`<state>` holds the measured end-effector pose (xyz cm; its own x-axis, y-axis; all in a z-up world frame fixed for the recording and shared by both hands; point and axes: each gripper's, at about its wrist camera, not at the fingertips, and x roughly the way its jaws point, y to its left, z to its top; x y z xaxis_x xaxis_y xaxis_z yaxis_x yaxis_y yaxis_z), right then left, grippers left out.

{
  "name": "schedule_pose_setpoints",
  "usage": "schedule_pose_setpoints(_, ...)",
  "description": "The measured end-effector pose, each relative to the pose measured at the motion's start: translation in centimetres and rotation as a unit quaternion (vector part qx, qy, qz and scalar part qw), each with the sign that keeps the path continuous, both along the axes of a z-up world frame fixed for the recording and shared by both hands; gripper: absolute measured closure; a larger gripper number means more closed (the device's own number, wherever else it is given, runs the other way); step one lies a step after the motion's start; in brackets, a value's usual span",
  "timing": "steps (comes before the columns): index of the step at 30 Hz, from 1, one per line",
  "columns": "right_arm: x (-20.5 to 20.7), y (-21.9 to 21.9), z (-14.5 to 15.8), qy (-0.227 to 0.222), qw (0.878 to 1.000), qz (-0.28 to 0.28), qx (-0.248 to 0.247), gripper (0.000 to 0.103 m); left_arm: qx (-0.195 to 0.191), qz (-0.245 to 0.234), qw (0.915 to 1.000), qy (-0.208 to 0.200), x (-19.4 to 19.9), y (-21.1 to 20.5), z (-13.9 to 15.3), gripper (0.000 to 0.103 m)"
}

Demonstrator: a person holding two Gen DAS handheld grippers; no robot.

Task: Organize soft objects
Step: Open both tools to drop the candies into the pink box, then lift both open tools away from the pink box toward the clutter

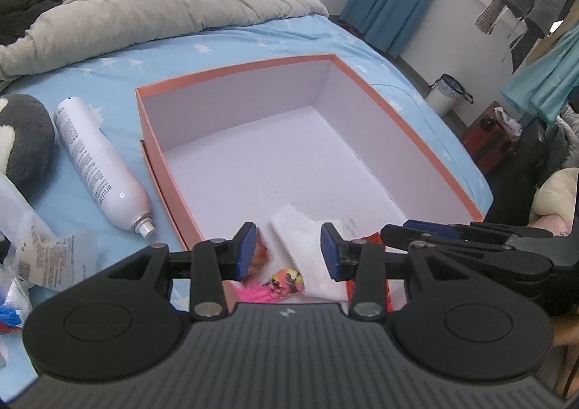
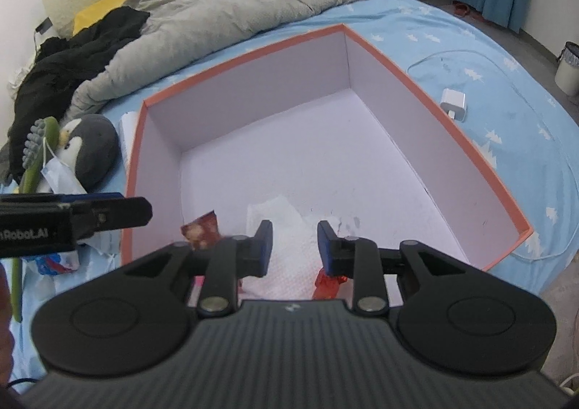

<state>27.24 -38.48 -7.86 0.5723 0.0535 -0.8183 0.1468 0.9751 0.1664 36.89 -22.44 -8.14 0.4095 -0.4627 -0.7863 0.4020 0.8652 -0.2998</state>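
Both the left claw (image 1: 287,251) and right claw (image 2: 295,246) gape empty over the white cloth (image 1: 307,239) in the orange box (image 1: 231,71); only the left view shows the spray can (image 1: 97,163), only the right the charger (image 2: 454,103).

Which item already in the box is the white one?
The folded white tissue, lying on the floor of the orange box near its front wall. The reddish snack wrapper and the pink-and-yellow toy beside it are brightly coloured.
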Motion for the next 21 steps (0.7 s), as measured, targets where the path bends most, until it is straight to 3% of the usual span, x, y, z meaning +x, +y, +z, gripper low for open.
schedule_pose_setpoints(10, -2.6, 0.5, 2.6, -0.075, 0.997, 0.001, -0.001, 0.073, -0.004, -0.003, 0.9973, -0.073, -3.2, 1.9, 2.8, 0.058)
schedule_pose_setpoints(14, -3.9, 1.4, 3.8, -0.119, 0.993, 0.011, -0.013, 0.073, -0.001, -0.008, 0.9926, -0.121, -5.2, 2.6, 4.5, 0.058)
schedule_pose_setpoints(21, -6.0, 3.8, 5.2, -0.165, 0.985, 0.038, -0.032, 0.073, -0.01, -0.008, 0.9857, -0.168, -8.6, 4.2, 6.8, 0.058)
